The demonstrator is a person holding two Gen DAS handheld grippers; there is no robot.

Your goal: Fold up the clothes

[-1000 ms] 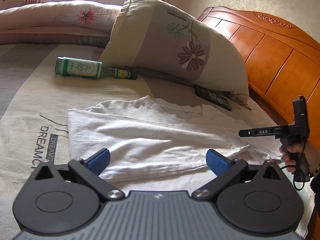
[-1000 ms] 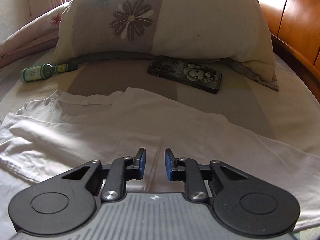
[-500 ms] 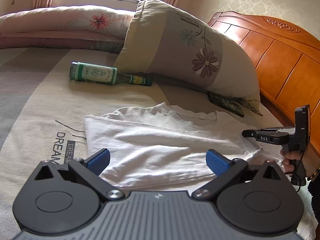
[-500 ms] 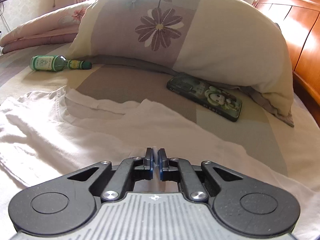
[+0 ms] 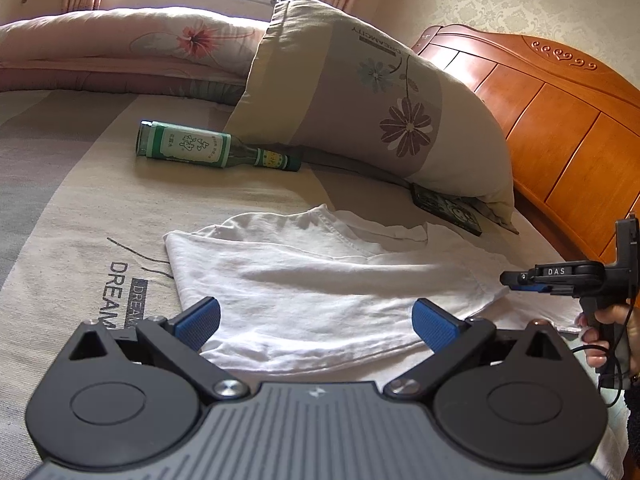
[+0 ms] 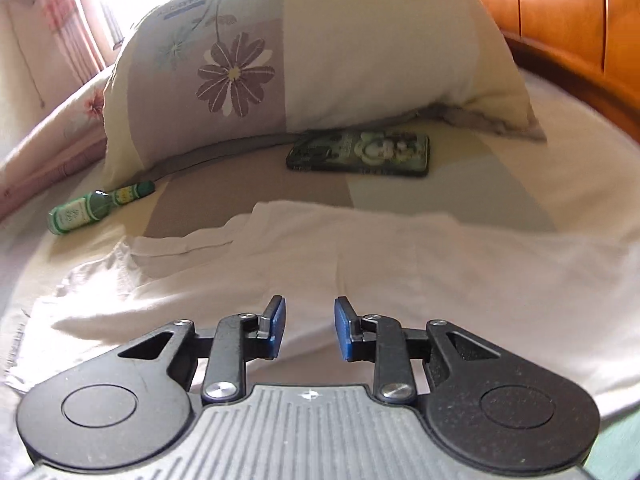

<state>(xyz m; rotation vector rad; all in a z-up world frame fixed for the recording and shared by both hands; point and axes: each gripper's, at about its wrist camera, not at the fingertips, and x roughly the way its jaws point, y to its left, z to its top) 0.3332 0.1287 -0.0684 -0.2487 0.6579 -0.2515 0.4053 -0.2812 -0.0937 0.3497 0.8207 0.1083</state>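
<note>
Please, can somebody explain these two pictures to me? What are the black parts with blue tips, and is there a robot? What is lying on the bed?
There is no robot. A person holds one hand-held gripper in each hand, with a camera on each. One picture looks along the left hand-held gripper, open wide and empty. The other looks along the right hand-held gripper, its jaws opening, pinching nothing. On the bed lie a half-folded white T-shirt, a green bottle, a phone and a flowered pillow.
</note>
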